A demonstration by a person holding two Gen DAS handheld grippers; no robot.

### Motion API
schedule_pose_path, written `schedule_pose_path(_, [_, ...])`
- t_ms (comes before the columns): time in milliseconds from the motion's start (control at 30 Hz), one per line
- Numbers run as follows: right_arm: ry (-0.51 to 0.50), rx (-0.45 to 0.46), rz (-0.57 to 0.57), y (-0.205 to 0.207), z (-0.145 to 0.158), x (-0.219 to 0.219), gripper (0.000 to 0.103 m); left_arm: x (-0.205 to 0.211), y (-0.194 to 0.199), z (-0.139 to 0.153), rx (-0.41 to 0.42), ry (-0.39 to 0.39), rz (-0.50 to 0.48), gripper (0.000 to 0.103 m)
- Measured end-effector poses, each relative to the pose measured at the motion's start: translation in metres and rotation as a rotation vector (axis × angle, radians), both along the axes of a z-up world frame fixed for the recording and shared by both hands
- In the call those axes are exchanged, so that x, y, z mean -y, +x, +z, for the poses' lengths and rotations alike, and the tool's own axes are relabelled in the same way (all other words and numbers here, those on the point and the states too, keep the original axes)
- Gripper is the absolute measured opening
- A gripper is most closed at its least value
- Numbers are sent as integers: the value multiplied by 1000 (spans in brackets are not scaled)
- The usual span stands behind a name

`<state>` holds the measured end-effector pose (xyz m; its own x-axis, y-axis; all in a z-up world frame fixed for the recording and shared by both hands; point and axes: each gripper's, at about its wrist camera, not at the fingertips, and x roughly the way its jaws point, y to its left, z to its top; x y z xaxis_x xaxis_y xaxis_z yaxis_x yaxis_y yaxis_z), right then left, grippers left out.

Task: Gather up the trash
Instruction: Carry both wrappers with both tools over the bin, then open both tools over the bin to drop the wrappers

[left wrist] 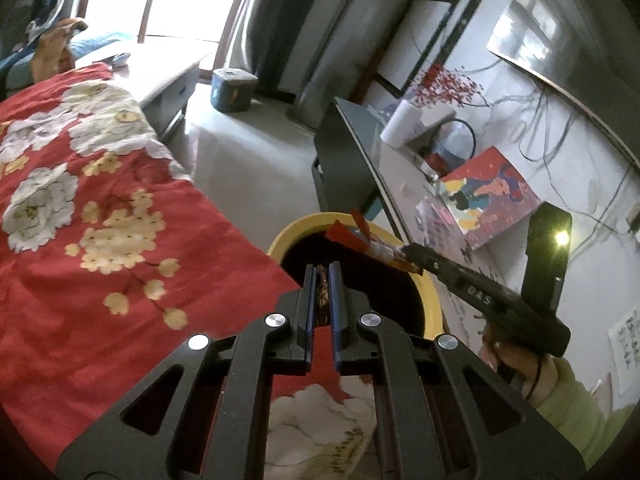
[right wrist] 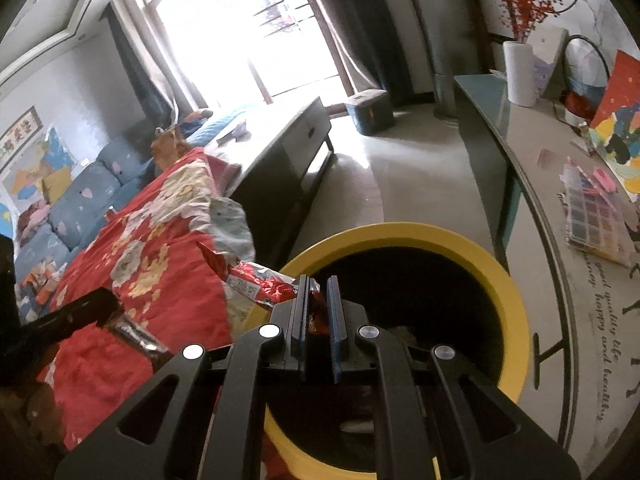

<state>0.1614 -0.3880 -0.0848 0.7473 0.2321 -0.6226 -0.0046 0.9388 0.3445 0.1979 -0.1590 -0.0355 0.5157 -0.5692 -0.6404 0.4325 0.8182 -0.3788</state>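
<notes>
Both your grippers pinch trash over the round yellow-rimmed bin (right wrist: 516,300): your right gripper (right wrist: 318,308) clamps a crinkled red foil wrapper (right wrist: 264,286) trailing toward 10 o'clock, your left gripper (left wrist: 322,292) a thin dark wrapper (left wrist: 321,300), red floral quilt (left wrist: 100,200) at 9 o'clock.

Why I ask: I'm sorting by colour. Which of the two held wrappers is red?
The crinkled foil wrapper in the right gripper, beside the yellow bin rim. The left gripper holds a dark brown wrapper.

Red floral quilt (left wrist: 120,208), yellow bin (right wrist: 516,304) on floor (right wrist: 420,184)
</notes>
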Motion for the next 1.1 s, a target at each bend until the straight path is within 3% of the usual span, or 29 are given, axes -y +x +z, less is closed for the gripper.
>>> schedule_pose_path(667, [20,7,-180,-15,-14,73,9,68,-23,-12,39,58,-103,3])
schedule_pose_path(1100, [76,-36,-182,-11,-33,78,9,87,-14,-30,31,141,-132,3])
